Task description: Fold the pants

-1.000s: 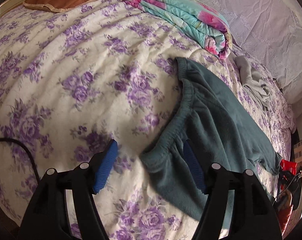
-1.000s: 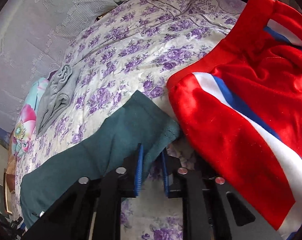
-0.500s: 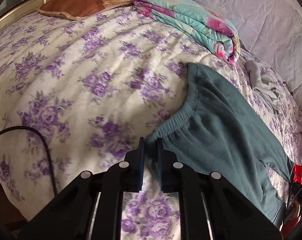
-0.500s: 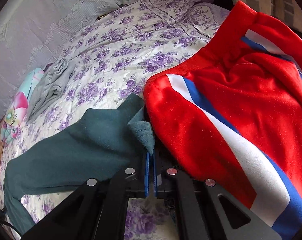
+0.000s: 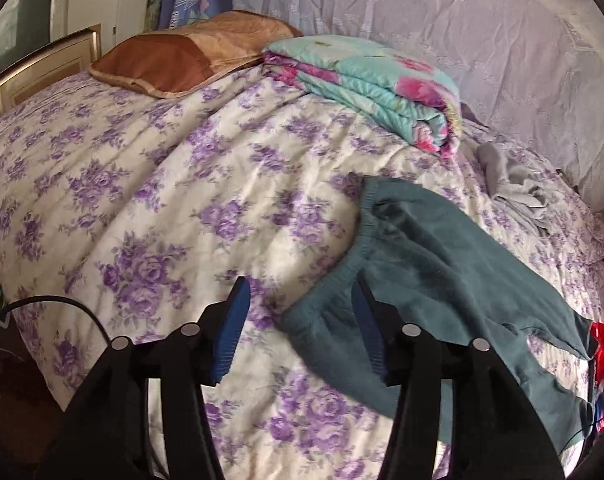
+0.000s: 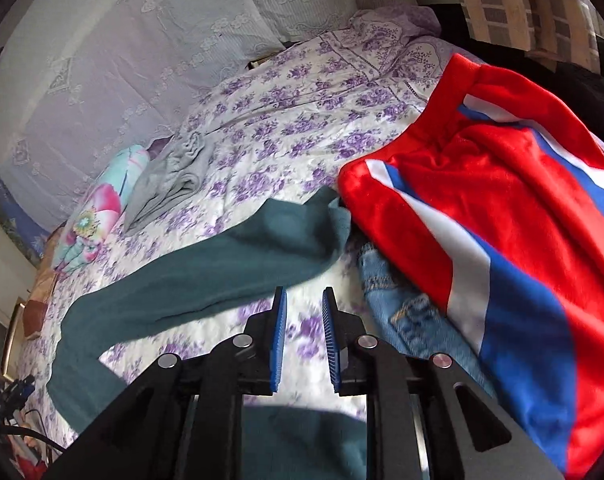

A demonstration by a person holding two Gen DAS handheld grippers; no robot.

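Dark teal pants (image 5: 434, 276) lie along the flowered bedspread, waistband toward the left gripper; in the right wrist view the leg end (image 6: 262, 252) lies beside a red garment. My left gripper (image 5: 298, 312) is open, its right finger over the waistband corner, holding nothing. My right gripper (image 6: 304, 312) is open and empty, just short of the leg hem, above bare bedspread.
A folded turquoise floral quilt (image 5: 366, 84) and brown pillow (image 5: 182, 56) lie at the bed's head. A grey garment (image 5: 514, 184) lies near the wall. Red-white-blue garment (image 6: 502, 220) covers blue jeans (image 6: 406, 312) at the right. A black cable (image 5: 62, 304) hangs at the left edge.
Both grippers were shut on the pants half a second ago and have opened and drawn back. The waistband corner and leg hem have dropped onto the bed.
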